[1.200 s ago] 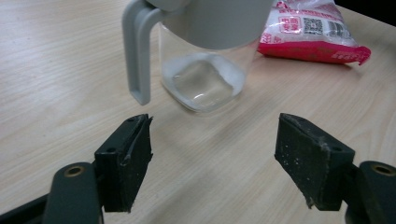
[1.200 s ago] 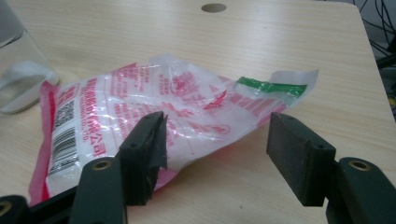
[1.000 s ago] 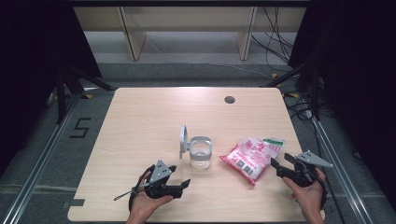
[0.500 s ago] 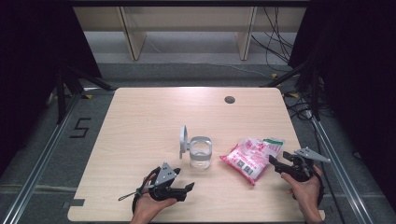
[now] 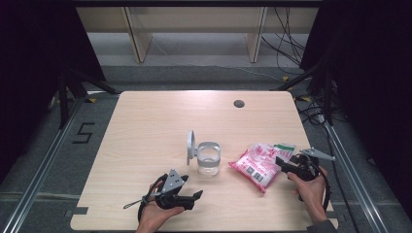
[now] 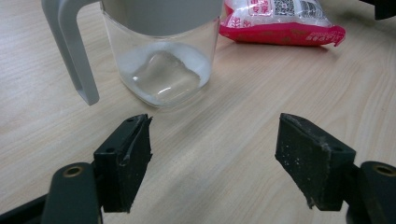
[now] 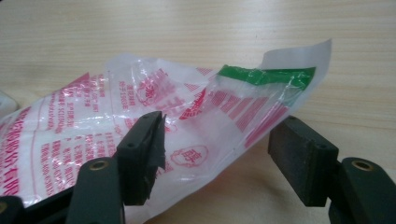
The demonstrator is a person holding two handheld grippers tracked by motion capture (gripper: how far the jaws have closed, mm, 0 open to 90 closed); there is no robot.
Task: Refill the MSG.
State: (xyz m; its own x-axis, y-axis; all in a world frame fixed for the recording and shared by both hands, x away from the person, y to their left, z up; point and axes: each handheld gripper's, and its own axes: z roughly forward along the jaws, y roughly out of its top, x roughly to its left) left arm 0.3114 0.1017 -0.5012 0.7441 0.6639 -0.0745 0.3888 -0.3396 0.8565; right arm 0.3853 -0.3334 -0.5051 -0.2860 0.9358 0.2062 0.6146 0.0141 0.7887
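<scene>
Wide wooden bench [image 5: 145,126], lit from above, bearing three things toward the near edge. Pink and white plastic bag [image 5: 258,162] lying flat at right of centre, long axis running from the near-left corner out to the far-right, green-striped open end [image 7: 266,77] turned toward the right hand. Clear jug [image 5: 208,158] with grey lid flipped up standing just left of the bag, apart from it. Right claw [image 5: 282,162] at the bag's right end, jaws apart and just closing a little, the loose corner of film between them, pads not yet pressing. Left claw [image 5: 197,195] resting low near the front edge, jaws wide apart on nothing, jug straight ahead beyond the tips. Right hand clearly nearer the bag; likely next a pinch on that corner
</scene>
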